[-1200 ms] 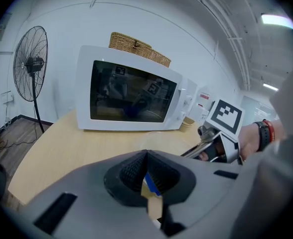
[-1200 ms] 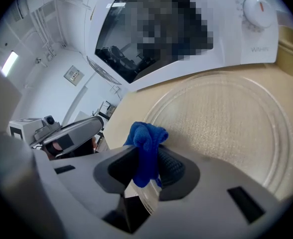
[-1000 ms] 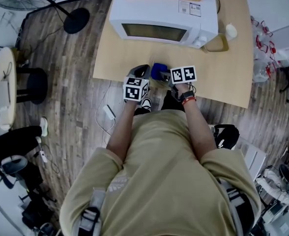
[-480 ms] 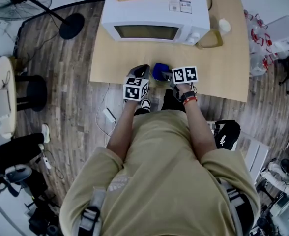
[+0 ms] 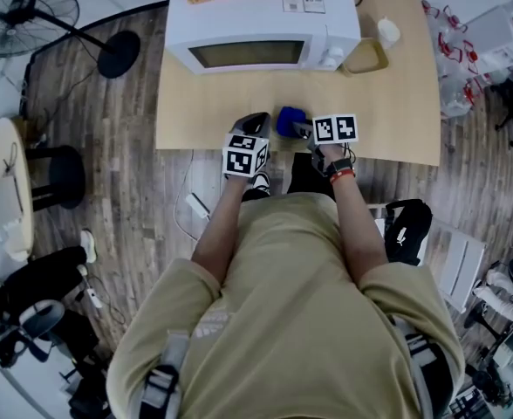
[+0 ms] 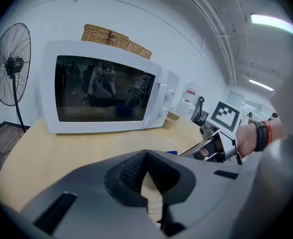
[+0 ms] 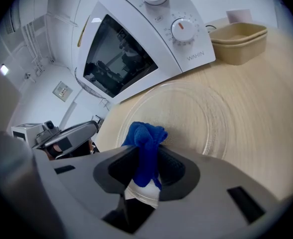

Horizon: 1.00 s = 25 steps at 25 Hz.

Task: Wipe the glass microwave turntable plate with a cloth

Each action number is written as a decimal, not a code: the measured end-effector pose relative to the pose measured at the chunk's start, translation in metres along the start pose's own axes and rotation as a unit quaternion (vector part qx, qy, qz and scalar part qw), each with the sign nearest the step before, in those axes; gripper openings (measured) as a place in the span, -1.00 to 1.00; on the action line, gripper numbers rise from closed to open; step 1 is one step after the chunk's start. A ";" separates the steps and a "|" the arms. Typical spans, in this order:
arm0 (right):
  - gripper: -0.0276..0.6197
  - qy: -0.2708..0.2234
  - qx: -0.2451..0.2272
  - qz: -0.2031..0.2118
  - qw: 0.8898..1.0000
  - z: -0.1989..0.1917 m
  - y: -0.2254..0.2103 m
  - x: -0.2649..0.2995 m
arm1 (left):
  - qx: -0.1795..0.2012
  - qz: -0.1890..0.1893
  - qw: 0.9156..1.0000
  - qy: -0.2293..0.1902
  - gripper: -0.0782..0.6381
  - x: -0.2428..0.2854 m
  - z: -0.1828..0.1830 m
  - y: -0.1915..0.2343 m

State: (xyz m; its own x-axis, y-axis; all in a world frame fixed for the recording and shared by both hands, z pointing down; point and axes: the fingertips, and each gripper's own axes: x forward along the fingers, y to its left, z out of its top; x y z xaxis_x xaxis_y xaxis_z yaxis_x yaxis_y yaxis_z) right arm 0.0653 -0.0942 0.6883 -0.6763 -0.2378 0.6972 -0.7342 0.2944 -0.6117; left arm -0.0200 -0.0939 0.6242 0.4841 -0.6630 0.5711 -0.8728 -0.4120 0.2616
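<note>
**Desk:** While you look along the right jaws, what are they on?

**Operator:** My right gripper [image 7: 146, 151] is pinching the cloth [image 7: 145, 133], a soft, nubby blue bunch that stands out past the ribbed pads. Its long axis runs along the jaws and points over the plate [image 7: 201, 116] toward the microwave [image 7: 136, 49]. A pale scrap sits under it between the jaws, and I cannot tell what that is.

**Desk:** And the plate itself?

**Operator:** It is a round disc of clear glass, lying flat and face up on the pale wooden table [image 7: 271, 133], with a raised ring moulded inside its rim. Being a disc, it has no long axis. It sits in front of the microwave door, near the table's front edge, between my two grippers.

**Desk:** Left side?

**Operator:** My left gripper [image 6: 146, 154] has its dark ribbed pads pressed together tip to tip at the plate's near rim. I cannot tell whether they touch the glass.

**Desk:** Room to move?

**Operator:** Bare tabletop runs off to my right, past the right gripper. The microwave's smooth white front stands close behind the plate's far rim. A beige tray [image 7: 238, 41] sits beside the microwave's knobs [image 7: 182, 30], well apart from the plate. The table's front edge lies just behind both grippers. A woven basket [image 6: 114, 36] rests on top of the microwave.
</note>
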 end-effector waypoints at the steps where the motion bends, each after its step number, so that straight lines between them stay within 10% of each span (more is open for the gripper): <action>1: -0.53 -0.001 0.001 -0.003 1.000 0.000 -0.002 -0.002 | 0.001 -0.003 1.000 0.001 -0.73 0.001 0.000 -0.002; 25: -0.53 -0.048 0.050 -0.084 0.994 -0.010 -0.055 -0.061 | 0.029 -0.062 0.997 0.018 -0.73 0.023 -0.001 -0.038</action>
State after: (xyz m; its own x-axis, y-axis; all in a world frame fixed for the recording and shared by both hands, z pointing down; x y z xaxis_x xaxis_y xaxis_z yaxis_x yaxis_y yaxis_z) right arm 0.1473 -0.0869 0.6834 -0.5434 -0.3638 0.7565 -0.8359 0.1514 -0.5276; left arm 0.0242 -0.0931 0.6282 0.5847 -0.5822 0.5649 -0.8008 -0.5255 0.2873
